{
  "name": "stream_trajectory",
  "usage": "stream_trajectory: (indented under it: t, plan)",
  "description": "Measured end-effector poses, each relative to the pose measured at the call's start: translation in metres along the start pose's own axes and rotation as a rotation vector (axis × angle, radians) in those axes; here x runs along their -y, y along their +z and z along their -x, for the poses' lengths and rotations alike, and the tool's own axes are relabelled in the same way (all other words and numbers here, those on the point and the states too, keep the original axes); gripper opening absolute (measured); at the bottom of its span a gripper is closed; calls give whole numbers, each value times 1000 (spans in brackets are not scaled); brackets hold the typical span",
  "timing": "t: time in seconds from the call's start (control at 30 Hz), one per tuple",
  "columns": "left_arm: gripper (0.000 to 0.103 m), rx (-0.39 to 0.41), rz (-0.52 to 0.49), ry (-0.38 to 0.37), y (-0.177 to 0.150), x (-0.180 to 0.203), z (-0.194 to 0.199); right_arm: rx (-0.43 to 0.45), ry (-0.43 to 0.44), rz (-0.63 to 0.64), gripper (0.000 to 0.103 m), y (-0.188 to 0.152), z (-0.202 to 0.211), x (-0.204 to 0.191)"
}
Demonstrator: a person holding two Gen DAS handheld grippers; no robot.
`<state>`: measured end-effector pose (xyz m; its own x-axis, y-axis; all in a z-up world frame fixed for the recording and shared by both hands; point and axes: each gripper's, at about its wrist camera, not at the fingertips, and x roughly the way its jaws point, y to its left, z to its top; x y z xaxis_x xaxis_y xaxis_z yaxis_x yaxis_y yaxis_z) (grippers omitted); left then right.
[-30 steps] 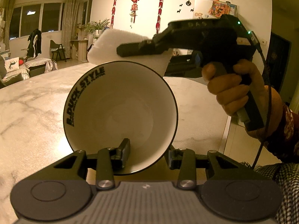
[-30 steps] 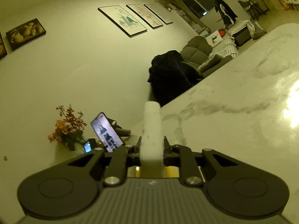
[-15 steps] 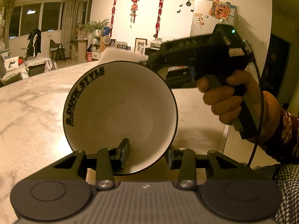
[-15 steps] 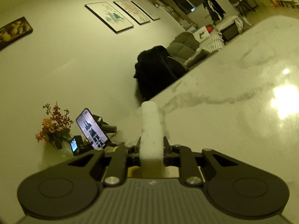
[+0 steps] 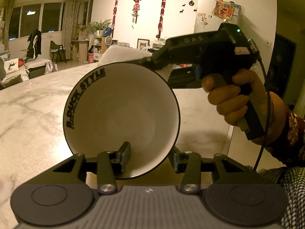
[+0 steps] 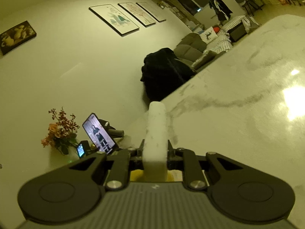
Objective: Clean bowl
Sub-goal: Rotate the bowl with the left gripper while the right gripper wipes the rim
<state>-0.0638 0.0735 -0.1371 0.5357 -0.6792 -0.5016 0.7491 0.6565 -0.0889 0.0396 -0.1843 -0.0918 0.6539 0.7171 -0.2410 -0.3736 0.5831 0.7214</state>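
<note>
Our left gripper (image 5: pixel 147 157) has the near rim of the white bowl (image 5: pixel 122 114) between its fingers, one finger (image 5: pixel 124 155) inside the bowl and the other outside the wall on the right; its jaws are opening, and in the left wrist view the outer finger stands a little off the bowl's wall, so we no longer pinch it firmly. The bowl is tipped up on edge with its mouth facing us, a thin dark line around the rim and the black lettering "B.DUCK STYLE" on the upper left of its inside wall. Our right gripper (image 6: pixel 155 152) is closed tight on a white sponge (image 6: pixel 155 133), which sticks out forward between the fingers. From the left wrist camera we see that sponge just behind the bowl's upper rim, with the black gripper body and our right hand (image 5: pixel 228 99) on its handle to the right of the bowl. Under both lies the marbled white tabletop (image 5: pixel 34 114). Beyond the table's far edge in the right wrist view, a phone (image 6: pixel 99 133) leans on a stand beside a bunch of flowers (image 6: pixel 59 131).
</note>
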Motion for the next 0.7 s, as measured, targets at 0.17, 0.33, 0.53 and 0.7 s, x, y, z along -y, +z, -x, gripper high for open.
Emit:
stream_trajectory:
  t: [0.17, 0.33, 0.53, 0.7]
  plan:
    - [55, -23, -7, 34, 1, 3, 0, -4, -11, 6, 18, -1, -1, 0]
    - [54, 29, -32, 1, 17, 12, 11, -11, -5, 9, 18, -2, -2, 0]
    - [16, 30, -110, 21, 23, 19, 13, -14, 2, 10, 19, -2, -3, -1]
    - [11, -5, -106, 31, 7, 19, 13, -12, 8, 8, 19, -1, -2, -1]
